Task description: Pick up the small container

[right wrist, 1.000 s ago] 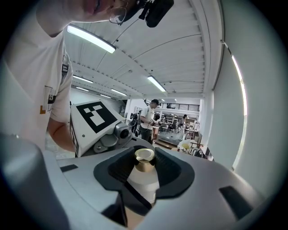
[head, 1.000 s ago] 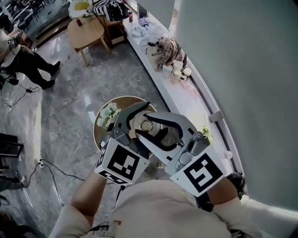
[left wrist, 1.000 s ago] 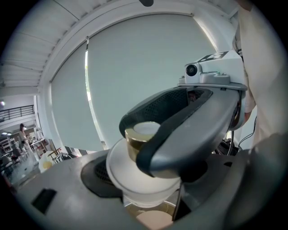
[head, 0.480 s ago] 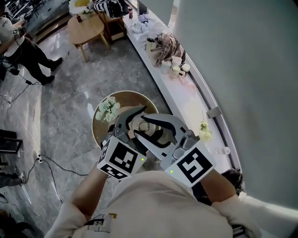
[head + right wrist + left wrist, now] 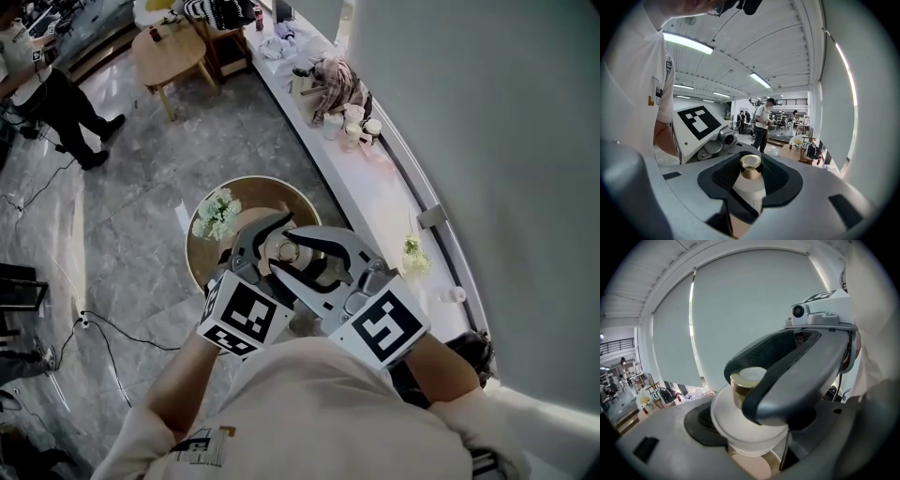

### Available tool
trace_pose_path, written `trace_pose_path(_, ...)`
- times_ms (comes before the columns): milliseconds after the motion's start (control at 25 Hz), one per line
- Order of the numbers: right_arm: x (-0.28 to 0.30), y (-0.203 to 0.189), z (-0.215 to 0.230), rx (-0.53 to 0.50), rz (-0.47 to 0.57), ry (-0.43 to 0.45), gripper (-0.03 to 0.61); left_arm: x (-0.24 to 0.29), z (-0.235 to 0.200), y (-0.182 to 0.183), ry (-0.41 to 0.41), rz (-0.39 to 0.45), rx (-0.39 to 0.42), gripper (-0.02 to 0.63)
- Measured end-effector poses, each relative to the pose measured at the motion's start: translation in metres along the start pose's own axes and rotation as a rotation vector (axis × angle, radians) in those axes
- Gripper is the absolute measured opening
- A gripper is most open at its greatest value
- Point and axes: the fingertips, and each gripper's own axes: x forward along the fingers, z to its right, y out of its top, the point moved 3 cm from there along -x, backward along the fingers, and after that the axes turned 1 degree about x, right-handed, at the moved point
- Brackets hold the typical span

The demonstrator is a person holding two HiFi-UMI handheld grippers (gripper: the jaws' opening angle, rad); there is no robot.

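White container (image 5: 749, 190) (gold-capped) clasped by right claw (image 5: 750, 161).

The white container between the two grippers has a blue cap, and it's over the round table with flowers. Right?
Not quite: the cap is gold, not blue; the right gripper view shows it. Otherwise yes: the white container sits between the left gripper and right gripper, over the round table with flowers.

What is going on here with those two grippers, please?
A person holds a small white container over a round wooden table with both grippers. The left gripper clasps its white body, while the right gripper appears closed on its gold cap. It looks lifted clear of the table, beside white flowers.
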Motion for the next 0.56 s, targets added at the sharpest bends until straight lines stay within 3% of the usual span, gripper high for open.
trace_pose_path(560, 0.003, -0.0041, 0.0016, 0.013, 0.002, -0.005, 0.138, 0.0029, -0.0009, -0.0049, -0.013, -0.009, 0.003, 0.347)
